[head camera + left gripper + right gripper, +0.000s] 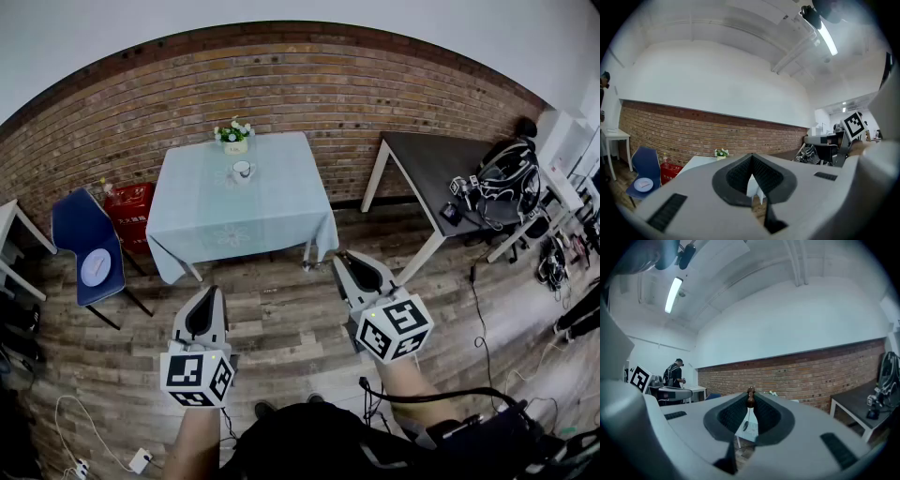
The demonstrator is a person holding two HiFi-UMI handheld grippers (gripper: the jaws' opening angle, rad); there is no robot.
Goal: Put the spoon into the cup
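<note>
Nearest the person, the left hand-held gripper (pixel 208 298) points level with its jaws pressed together and nothing between them. The right hand-held gripper (pixel 350 260), also level, pinches the spoon (pixel 750 399) by its brown handle end at the jaw tips, and the thin stem and bowl hang down below. Beyond both lies a stretch of wooden floor (pixel 281 309). The worktop (pixel 281 202), draped in a pale blue cloth, stands well apart from them. The white cup (pixel 242 170) sits on its far side, just beside a small flower pot (pixel 234 138), against the brick wall (pixel 281 84). The step in hand looks like carrying the spoon towards the worktop. The next move calls for closing that gap, then bringing the hanging bowl over the cup's mouth.
</note>
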